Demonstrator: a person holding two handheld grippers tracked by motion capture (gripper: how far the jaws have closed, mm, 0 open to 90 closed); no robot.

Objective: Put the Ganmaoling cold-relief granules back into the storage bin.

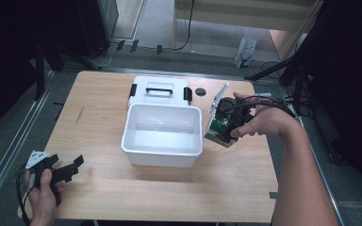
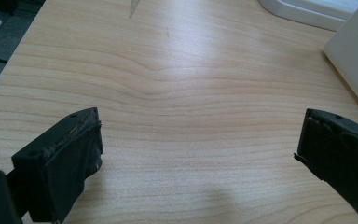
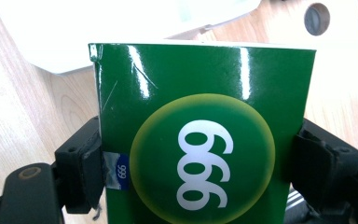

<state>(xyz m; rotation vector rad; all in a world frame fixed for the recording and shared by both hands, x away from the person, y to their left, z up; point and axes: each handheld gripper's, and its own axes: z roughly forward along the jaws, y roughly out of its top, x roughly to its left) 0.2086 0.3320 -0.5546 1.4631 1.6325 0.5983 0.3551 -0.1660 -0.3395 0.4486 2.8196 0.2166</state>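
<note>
Right gripper (image 1: 222, 123) hangs beside the right wall of the open white bin (image 1: 162, 135), jaws pinching a green box (image 1: 219, 129) by its two sides. Its own camera resolves what the high view cannot: a yellow-rimmed circle with white "999" on the green box (image 3: 205, 140). Left gripper (image 1: 68, 168) sits at the near left corner of the wooden table (image 1: 103, 193), jaws spread wide over bare wood. A white lid (image 1: 160, 89) lies behind the bin.
</note>
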